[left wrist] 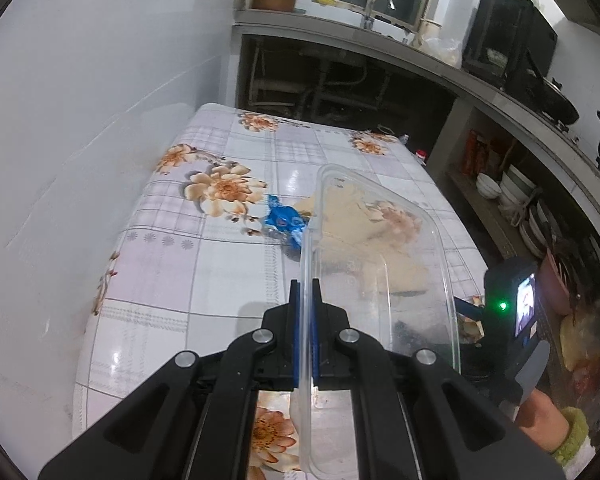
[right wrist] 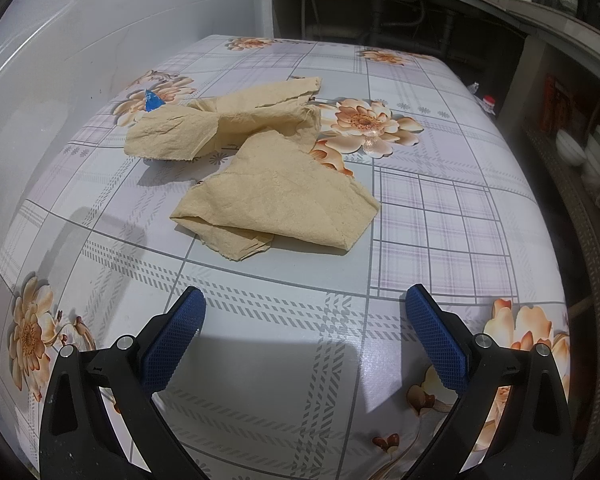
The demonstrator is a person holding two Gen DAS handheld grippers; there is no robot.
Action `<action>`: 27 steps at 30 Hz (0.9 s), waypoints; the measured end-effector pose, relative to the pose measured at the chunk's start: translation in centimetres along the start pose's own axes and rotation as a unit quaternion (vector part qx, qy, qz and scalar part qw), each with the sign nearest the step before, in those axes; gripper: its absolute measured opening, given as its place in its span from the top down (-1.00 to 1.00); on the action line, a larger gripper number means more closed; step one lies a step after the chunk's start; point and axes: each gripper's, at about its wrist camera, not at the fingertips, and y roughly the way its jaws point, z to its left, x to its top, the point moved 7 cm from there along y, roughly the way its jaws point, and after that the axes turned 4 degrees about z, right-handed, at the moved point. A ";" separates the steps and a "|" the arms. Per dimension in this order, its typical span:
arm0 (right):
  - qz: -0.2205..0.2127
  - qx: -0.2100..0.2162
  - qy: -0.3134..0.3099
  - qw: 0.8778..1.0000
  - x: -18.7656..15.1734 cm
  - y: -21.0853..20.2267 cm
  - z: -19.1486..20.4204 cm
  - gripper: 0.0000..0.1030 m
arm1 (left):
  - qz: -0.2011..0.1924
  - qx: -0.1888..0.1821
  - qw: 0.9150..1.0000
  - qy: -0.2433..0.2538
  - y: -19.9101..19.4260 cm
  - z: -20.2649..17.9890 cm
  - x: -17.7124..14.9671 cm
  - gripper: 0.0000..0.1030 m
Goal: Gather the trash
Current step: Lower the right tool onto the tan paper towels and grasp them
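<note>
Container (left wrist: 380, 280) rim clamped in left gripper (left wrist: 307, 292), tilted over table (right wrist: 260, 340). Right gripper (right wrist: 304, 300) wide open, empty; napkins (right wrist: 276, 204) beyond.

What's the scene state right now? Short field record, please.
left gripper: shut on rim of clear plastic container, held above table
right gripper: open, empty, above tablecloth
trash on table: two crumpled tan paper pieces; blue wrapper beyond them
container contents: none visible
</note>
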 end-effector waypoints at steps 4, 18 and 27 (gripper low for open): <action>0.000 -0.002 -0.001 1.000 0.0 -0.1 0.1 -0.86 | -0.011 0.002 1.000 -0.012 -0.4 1.3 0.5 0.93; -0.017 0.052 0.011 0.998 3.1 -3.5 -2.0 -0.86 | -0.022 0.003 0.999 -0.030 -0.8 5.3 0.4 0.93; 0.039 0.113 -0.014 0.993 12.3 3.0 1.3 -0.86 | -0.004 -0.017 0.999 -0.051 -0.2 6.0 -1.4 0.93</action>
